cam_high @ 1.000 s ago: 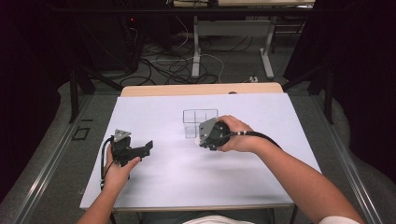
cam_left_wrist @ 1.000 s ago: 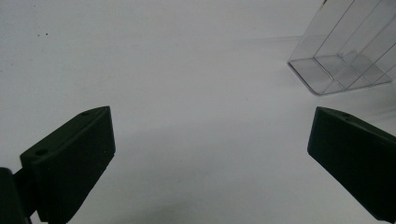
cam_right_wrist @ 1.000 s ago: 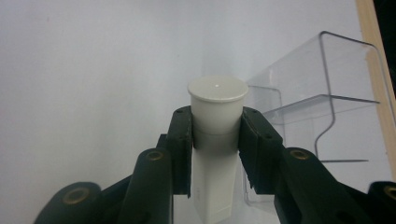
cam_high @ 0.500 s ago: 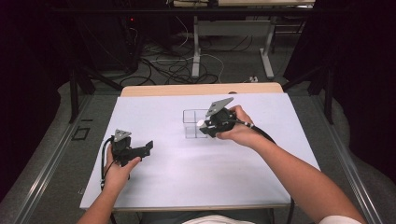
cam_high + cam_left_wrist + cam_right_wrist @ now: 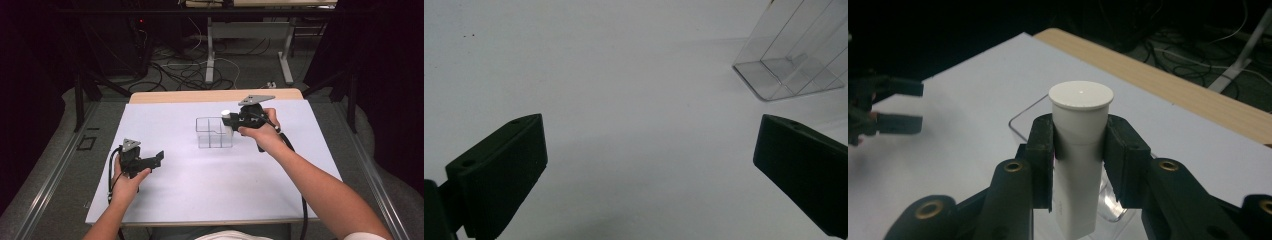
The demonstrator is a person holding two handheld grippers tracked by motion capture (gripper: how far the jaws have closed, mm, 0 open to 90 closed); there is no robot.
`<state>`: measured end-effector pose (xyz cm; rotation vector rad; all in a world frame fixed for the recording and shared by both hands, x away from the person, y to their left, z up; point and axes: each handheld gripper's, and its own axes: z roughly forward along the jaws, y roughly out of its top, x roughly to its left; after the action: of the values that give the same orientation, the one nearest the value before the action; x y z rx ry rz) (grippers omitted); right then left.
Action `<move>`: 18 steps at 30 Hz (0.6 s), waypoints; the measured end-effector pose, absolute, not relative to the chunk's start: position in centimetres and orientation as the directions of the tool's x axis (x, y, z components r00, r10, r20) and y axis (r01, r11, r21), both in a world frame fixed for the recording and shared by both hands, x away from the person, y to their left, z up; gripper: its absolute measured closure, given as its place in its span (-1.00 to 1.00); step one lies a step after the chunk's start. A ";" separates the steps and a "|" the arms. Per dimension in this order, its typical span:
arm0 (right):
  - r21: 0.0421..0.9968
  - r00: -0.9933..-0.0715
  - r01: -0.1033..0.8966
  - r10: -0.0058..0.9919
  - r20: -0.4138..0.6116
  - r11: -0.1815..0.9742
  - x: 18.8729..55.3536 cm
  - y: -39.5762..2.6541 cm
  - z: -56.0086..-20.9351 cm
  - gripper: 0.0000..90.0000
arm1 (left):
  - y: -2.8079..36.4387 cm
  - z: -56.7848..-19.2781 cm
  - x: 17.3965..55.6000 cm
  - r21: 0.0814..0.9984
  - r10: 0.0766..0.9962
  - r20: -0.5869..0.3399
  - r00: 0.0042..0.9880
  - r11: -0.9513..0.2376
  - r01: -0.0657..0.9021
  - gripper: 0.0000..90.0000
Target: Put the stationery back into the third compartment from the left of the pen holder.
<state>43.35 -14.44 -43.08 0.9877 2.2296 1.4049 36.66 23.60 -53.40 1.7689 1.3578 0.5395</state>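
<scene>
No text can be read; faint marks low on the white tube [image 5: 1074,200] are perhaps embossed lettering.

A white-topped bench [image 5: 200,180] with a wooden far edge stands on grey floor [image 5: 65,165], tangled cables [image 5: 185,70] and table legs [image 5: 210,50] in the dark beyond.

From my right gripper view, the tube's [image 5: 1079,150] foot runs off frame; jaws hide its sides
</scene>
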 end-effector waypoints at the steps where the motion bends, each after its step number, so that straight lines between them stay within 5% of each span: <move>1: 0.888 -0.693 0.388 0.713 0.105 0.247 43.3 -14.6 -43.0 0.48 | 23.6 -53.4 36.7 0.809 0.934 -0.144 0.326 -0.079 0.582 -0.98; 18: 0.952 -0.628 0.280 0.773 0.087 0.120 44.0 -15.2 -44.3 0.48 | 23.6 -53.4 36.7 0.811 0.935 -0.139 0.325 -0.080 0.579 -0.98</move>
<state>44.00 -15.25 -44.32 1.0178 1.9722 1.5220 36.66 23.56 -53.44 1.7674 1.3562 0.5447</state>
